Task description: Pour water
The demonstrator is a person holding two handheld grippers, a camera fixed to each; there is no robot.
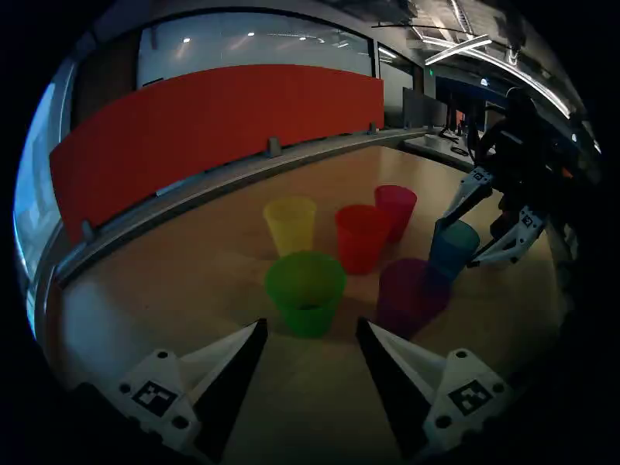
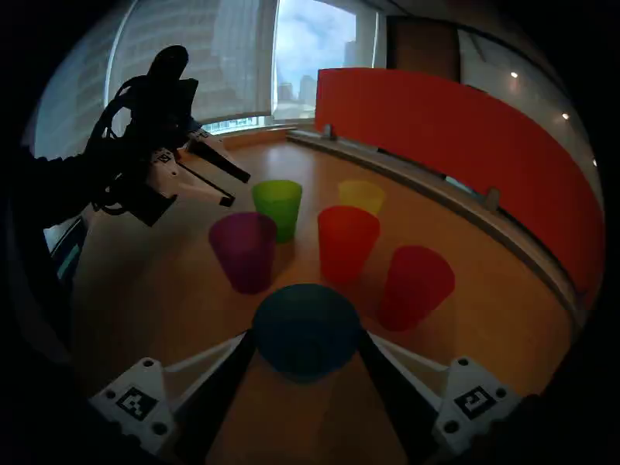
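Six plastic cups stand on a wooden table (image 1: 178, 287). A green cup (image 1: 306, 291) is just ahead of my left gripper (image 1: 311, 324), which is open with nothing between its fingers. Behind it are a yellow cup (image 1: 291, 223), a red cup (image 1: 362, 236), a pink cup (image 1: 396, 208) and a purple cup (image 1: 409, 296). A blue cup (image 2: 306, 329) stands between the fingers of my right gripper (image 2: 306, 336), which is spread wide and close to its sides. The left gripper view shows the same blue cup (image 1: 453, 246) flanked by the right gripper (image 1: 457, 244).
A red partition (image 1: 217, 124) runs along the table's far edge on a metal rail. Windows (image 2: 310, 54) lie beyond the table in the right gripper view. The left gripper (image 2: 239, 190) and the dark hand holding it hover near the purple cup (image 2: 244, 249) and green cup (image 2: 277, 205).
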